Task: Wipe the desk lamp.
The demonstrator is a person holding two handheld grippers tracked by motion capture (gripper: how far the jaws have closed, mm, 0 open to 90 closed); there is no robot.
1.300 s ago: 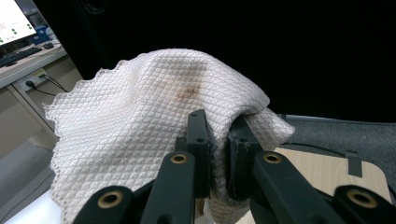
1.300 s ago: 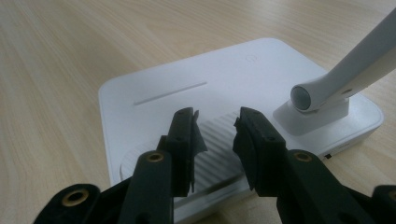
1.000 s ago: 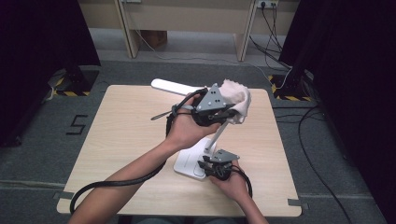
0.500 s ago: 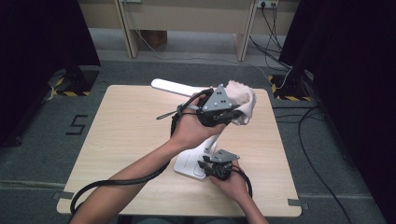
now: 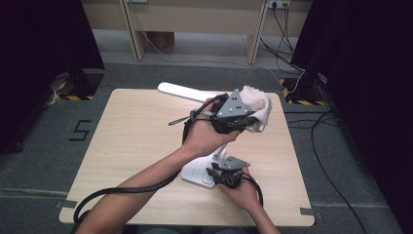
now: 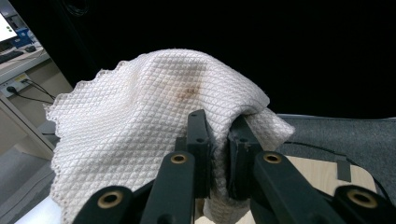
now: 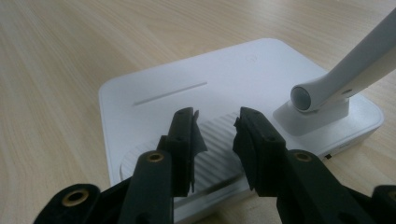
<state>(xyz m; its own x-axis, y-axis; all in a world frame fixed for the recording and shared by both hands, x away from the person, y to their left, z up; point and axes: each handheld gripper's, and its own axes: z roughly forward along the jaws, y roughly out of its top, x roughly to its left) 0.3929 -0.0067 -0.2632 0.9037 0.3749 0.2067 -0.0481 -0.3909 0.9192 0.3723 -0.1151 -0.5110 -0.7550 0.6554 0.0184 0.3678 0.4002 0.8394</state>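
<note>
High view: one wooden table (image 5: pixel 131 146), one white desk lamp (image 5: pixel 199 170), one white cloth (image 5: pixel 255 109), two grippers. The left forearm reaches diagonally up from the bottom edge, hand raised above mid-table, carrying the left gripper (image 5: pixel 241 122) with its grey three-cornered plate uppermost; the cloth bunches at its tip, near the lamp's long head, toward the table's far right. The right hand sits low at the near edge, right gripper (image 5: pixel 225 171) just beside the lamp's flat base, cable looping around the wrist. Left gripper view: left gripper (image 6: pixel 218 154) jaws nearly together, clamped on a fold of the cloth (image 6: pixel 140 121); the quilted fabric drapes up and over the jaws, one brownish stain near its crest, scalloped hem on the left. A corner of the table shows lower right. Right gripper view: right gripper (image 7: pixel 215 140) jaws stand apart with nothing pinched between them, poised over the ribbed round patch on the lamp's base (image 7: pixel 187 79); whether the tips touch it I cannot tell. One slot line marks the base; the lamp's stem (image 7: pixel 345 74) rises from a socket at right.
</note>
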